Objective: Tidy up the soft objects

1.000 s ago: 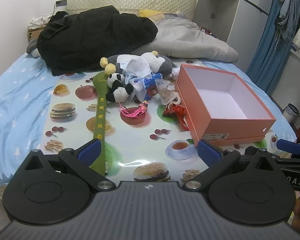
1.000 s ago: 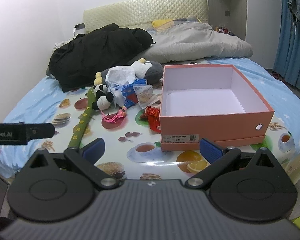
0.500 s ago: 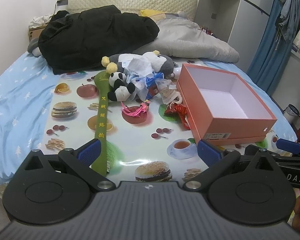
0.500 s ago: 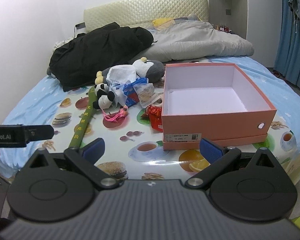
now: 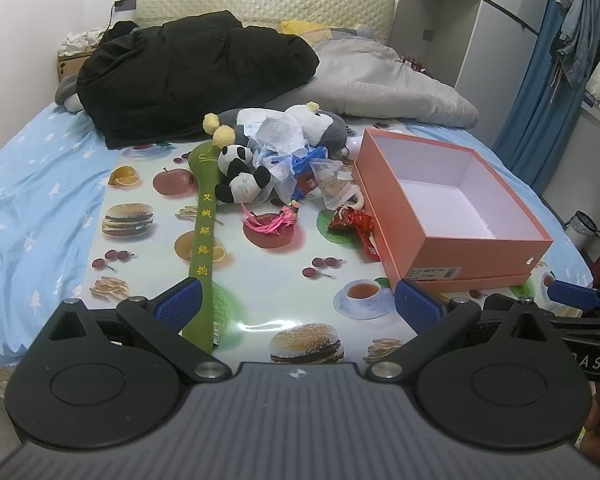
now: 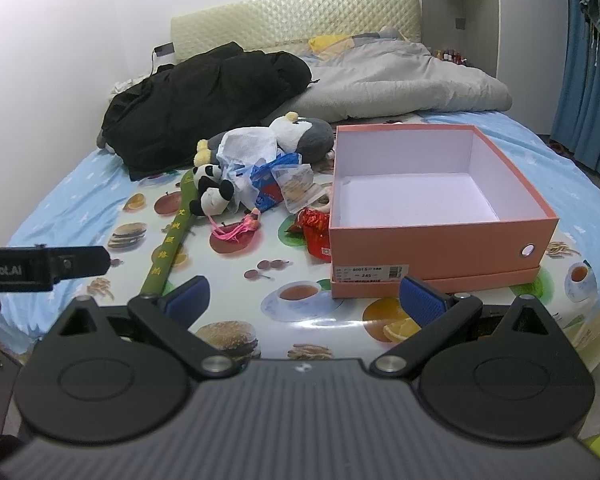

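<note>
Both grippers, left gripper point(image 5: 296, 304) and right gripper point(image 6: 304, 298), spread, empty. Panda point(image 5: 240, 176) left of box point(image 5: 452, 216), tangled in wrappers; risk dragging litter along.

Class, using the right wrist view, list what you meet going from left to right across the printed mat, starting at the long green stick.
green stick → panda plush → pink tassel → red wrapper → orange box, open and empty.
</note>
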The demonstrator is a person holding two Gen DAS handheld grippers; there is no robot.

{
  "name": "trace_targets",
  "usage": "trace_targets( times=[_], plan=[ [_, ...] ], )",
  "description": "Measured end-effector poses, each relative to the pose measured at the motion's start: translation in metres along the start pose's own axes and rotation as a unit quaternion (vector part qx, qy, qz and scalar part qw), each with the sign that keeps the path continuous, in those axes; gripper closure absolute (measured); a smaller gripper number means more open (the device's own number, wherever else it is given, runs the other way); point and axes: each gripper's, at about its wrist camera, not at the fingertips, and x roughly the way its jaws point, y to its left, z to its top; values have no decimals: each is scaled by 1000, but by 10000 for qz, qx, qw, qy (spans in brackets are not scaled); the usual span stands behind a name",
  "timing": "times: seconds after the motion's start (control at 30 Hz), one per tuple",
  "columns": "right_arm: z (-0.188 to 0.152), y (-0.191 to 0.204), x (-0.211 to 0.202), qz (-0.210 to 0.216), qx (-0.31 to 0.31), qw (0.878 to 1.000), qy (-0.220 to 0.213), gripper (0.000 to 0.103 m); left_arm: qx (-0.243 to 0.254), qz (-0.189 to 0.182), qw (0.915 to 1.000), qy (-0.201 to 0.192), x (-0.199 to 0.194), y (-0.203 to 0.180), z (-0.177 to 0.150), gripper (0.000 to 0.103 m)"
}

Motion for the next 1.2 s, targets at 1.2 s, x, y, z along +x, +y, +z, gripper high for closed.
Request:
trace_targets(
  times=[1.2],
  plan=[
    [-3,14,28,196,-100,9997,99,0,-151,-116,9998,-18,37,27,-4,0]
  ],
)
